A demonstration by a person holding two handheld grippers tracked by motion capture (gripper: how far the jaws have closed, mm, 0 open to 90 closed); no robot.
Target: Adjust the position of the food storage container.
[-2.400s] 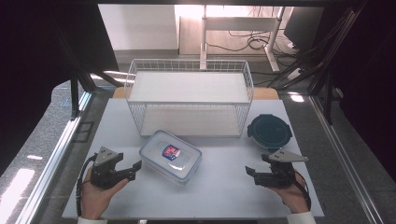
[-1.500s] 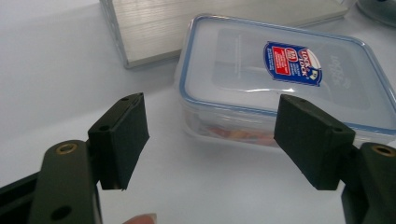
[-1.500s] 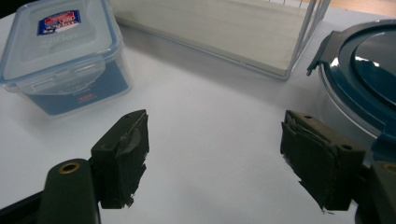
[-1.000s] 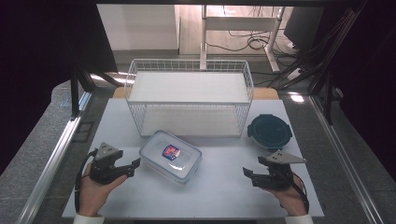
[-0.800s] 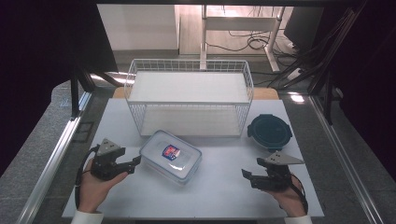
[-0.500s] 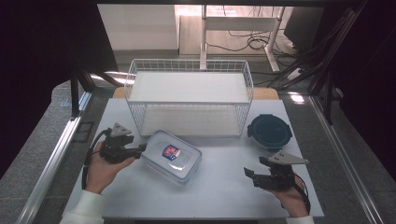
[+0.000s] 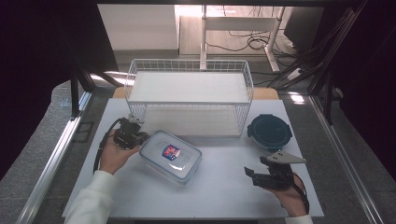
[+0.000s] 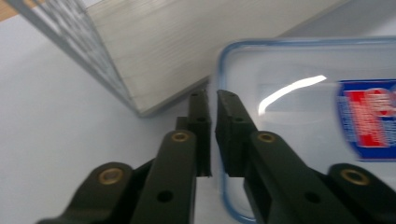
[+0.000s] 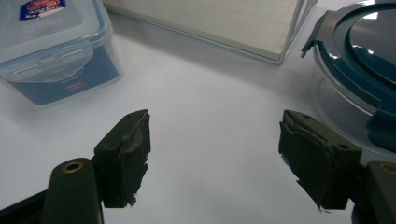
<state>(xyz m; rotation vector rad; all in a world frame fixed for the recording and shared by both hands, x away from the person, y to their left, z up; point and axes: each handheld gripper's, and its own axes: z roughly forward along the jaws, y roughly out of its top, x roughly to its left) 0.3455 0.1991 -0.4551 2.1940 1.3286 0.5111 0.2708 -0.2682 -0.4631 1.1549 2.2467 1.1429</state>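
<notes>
My left tongs [image 8: 212, 100] have moved up against the clear box's [image 7: 170, 155] near corner, nearly clenched, empty; right tongs [image 9: 212, 154] wait released.

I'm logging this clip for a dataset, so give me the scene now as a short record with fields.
surface: white table
left gripper: nearly shut, at the near-left corner of the clear box
right gripper: open, above bare table
clear box: blue-rimmed lid on, label on top, lying askew in front of the rack
wire rack: white, at the back
round container: teal lid, right of the rack
</notes>
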